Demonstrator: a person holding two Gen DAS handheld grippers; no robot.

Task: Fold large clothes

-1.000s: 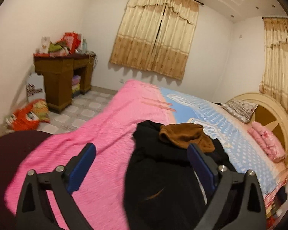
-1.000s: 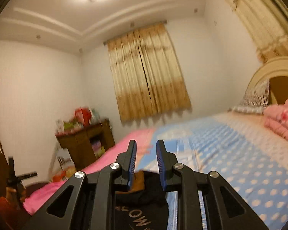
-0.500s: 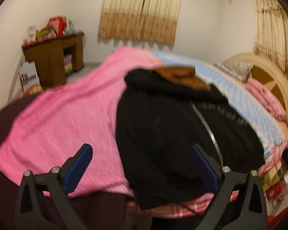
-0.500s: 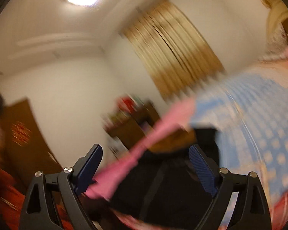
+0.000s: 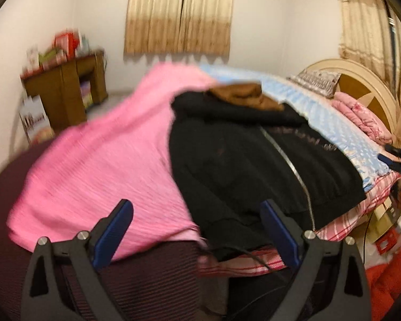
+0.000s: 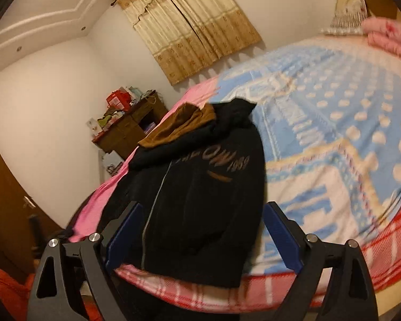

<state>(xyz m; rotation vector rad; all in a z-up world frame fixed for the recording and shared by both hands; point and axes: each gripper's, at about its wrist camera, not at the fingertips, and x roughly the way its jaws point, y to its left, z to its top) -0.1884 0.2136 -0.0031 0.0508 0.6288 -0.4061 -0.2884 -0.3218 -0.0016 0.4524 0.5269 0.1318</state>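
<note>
Both grippers had drawn back toward the foot of the bed since the second before, and the right gripper [image 6: 200, 230] — its blue fingers nearly together back then — now stood spread wide with nothing between them. The left gripper [image 5: 197, 230] was just as wide apart and empty, poised over the near edge of the mattress. From where I stood, the black zip-up jacket [image 5: 240, 160] lay flat on the bed, zipper up, its hem hanging a little over the near edge and its hood end pointing away toward the curtains [image 5: 179, 13]. Pale lettering ran across its chest in the right view [image 6: 222, 160]. At the collar end a brown garment [image 5: 243, 95] sat bunched, touching the jacket. A pink blanket [image 5: 101, 160] lay on one side of the jacket and a blue dotted sheet [image 6: 347, 107] on the other, with a red checked cover [image 6: 254, 294] showing along the bed's near edge. Folded pink bedding [image 5: 361, 115] rested near the headboard [image 5: 361, 85], and a cluttered wooden desk [image 5: 64, 91] stood against the far wall — well apart from the bed.
</note>
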